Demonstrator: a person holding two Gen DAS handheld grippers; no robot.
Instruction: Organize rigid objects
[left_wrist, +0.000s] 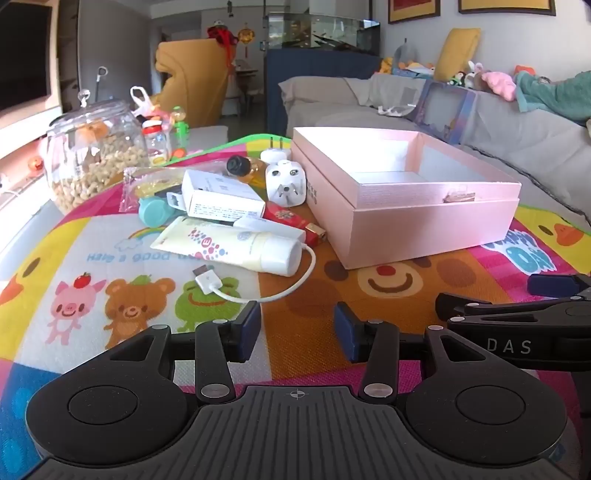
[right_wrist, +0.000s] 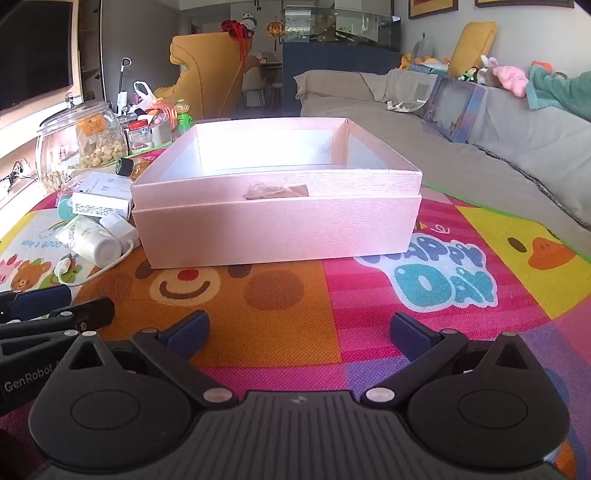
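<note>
Pink box (right_wrist: 277, 225): open-topped, on the cartoon play mat (right_wrist: 424, 325), interior bare as far as visible.
Clutter left of box: cream tube (left_wrist: 236, 245), white carton (left_wrist: 221, 197), white plug adapter (left_wrist: 285, 182), white USB cable (left_wrist: 236, 286), dark-capped bottle (left_wrist: 240, 166).
Left claw (left_wrist: 295, 328): jaws moderately apart, holding nothing.
Right claw (right_wrist: 299, 332): jaws wide apart, holding nothing.
Glass jar (left_wrist: 94, 155): behind clutter.

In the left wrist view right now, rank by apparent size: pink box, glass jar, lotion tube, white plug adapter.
1. pink box
2. glass jar
3. lotion tube, which lies nearer the camera, so true size is unsure
4. white plug adapter
</note>
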